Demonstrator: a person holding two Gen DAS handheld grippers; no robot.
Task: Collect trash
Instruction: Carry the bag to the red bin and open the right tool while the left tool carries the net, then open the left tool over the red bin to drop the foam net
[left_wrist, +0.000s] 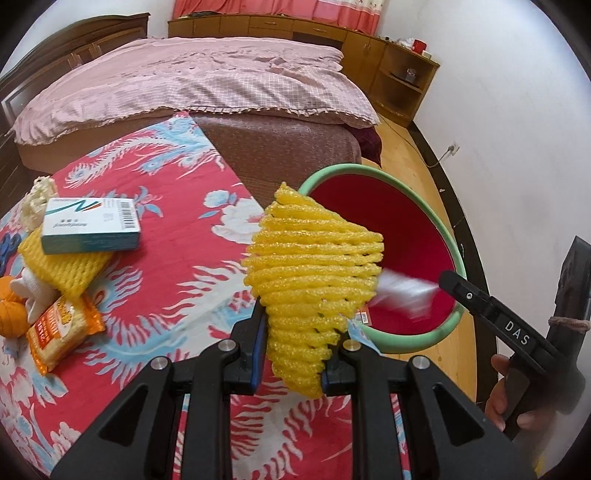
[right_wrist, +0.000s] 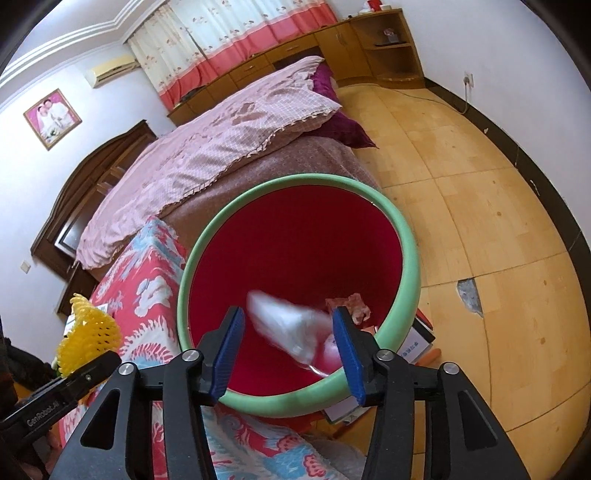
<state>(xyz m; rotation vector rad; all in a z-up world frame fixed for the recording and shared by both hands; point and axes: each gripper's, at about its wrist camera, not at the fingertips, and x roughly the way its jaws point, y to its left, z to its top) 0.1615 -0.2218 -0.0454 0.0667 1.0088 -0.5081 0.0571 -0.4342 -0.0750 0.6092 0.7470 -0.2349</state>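
My left claw (left_wrist: 295, 354) is clamped on a yellow foam net (left_wrist: 310, 273), which sticks up between the pads and hangs just at the near-left rim of the bin (left_wrist: 417, 343), not yet over its opening. My right claw (right_wrist: 288, 350) stands partly open over the bin's near edge; a blurred clear plastic wrapper (right_wrist: 291, 328) lies between the pads without either pressing on it, so I judge it released and dropping into the red inside. No earlier view to say more.

Done so far: one crumpled pinkish scrap (right_wrist: 351, 306) already sits at the bottom of the bin, and the wrapper is about to join it.

Left to do: the net in my left claw, then the pile at the far left of the desk (left_wrist: 177, 258) with its red patterned cloth. There I see a white-and-teal box (left_wrist: 90, 225) lying on a second yellow net (left_wrist: 62, 266), an orange snack packet (left_wrist: 62, 332) nearer me, and some white and orange bits at the edge, too cut off to name.

Estimate: under halfway. Next, swing the left claw right over the bin.
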